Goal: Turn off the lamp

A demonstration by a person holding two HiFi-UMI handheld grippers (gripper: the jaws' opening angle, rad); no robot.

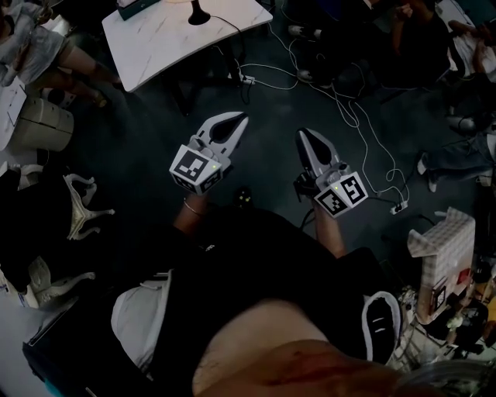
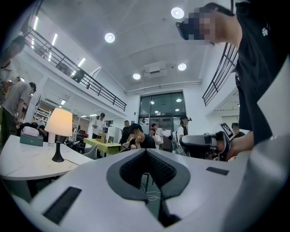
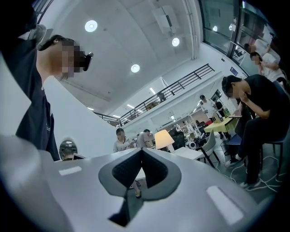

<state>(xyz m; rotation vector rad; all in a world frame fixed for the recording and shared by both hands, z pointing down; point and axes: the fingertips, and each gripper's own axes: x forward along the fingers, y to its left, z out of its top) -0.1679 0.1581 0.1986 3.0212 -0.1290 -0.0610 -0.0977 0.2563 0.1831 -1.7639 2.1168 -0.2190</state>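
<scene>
The lamp [image 2: 59, 123] is lit, its cream shade glowing above a thin black stem and round base on a white table [image 2: 25, 165] at the left. The right gripper view shows the lamp [image 3: 164, 138] far off past the jaw tips. From the head view only the lamp's black base [image 1: 198, 15] shows on the table [image 1: 155, 46] at the top. My left gripper [image 1: 235, 121] and right gripper [image 1: 304, 136] are held side by side over the dark floor, well short of the table, pointing toward it. Both have their jaws together with nothing between them.
White cables [image 1: 341, 101] and a power strip [image 1: 398, 207] trail over the dark floor between me and the table. People sit around: one at the top left [image 1: 39, 46], one on a chair [image 3: 253, 118]. A cardboard box [image 1: 443, 260] stands at the right.
</scene>
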